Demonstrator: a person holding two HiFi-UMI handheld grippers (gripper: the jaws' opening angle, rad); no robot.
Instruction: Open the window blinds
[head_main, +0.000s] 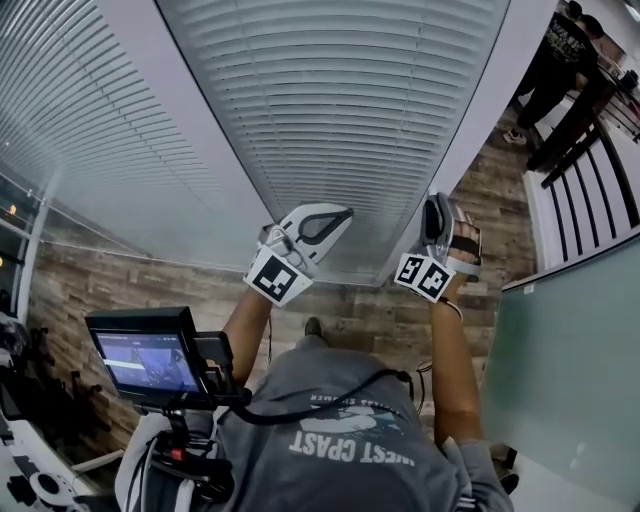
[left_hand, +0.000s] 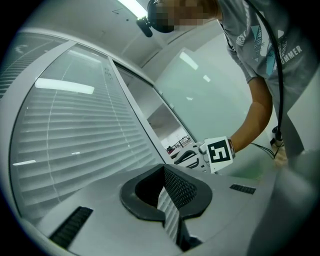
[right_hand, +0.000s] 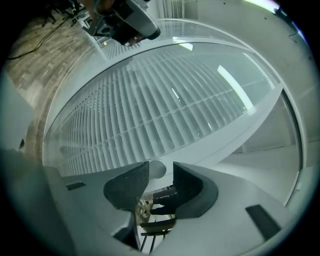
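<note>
Head view looks down on a person in a grey T-shirt (head_main: 340, 440) who stands facing the white slatted window blinds (head_main: 340, 120). The blinds sit behind glass and fill the picture at 12 o'clock. The slats lie close together, and nothing shows through them. The grey and white left gripper (head_main: 340, 216) is held up near the middle of the picture, in front of the bottom part of the blinds. In the left gripper view its two dark jaws meet at the tips, pressed together with nothing pinched. The grey and white right gripper (head_main: 438, 212) is at 3 o'clock from the left one, right by the wide white window frame (head_main: 480, 130) beside the blinds. In the right gripper view its jaws are spread apart. A small round white knob (right_hand: 157, 169) on the frame shows in the gap at the tips. The pads do not press on the knob, and I cannot tell if it touches them. A small black screen (head_main: 145, 360) that is lit up sits at 8 o'clock. A brown wood-look floor (head_main: 100, 290) runs under the window. Another person in dark clothes (head_main: 560, 60) stands at 1 o'clock, well apart from the grippers.
</note>
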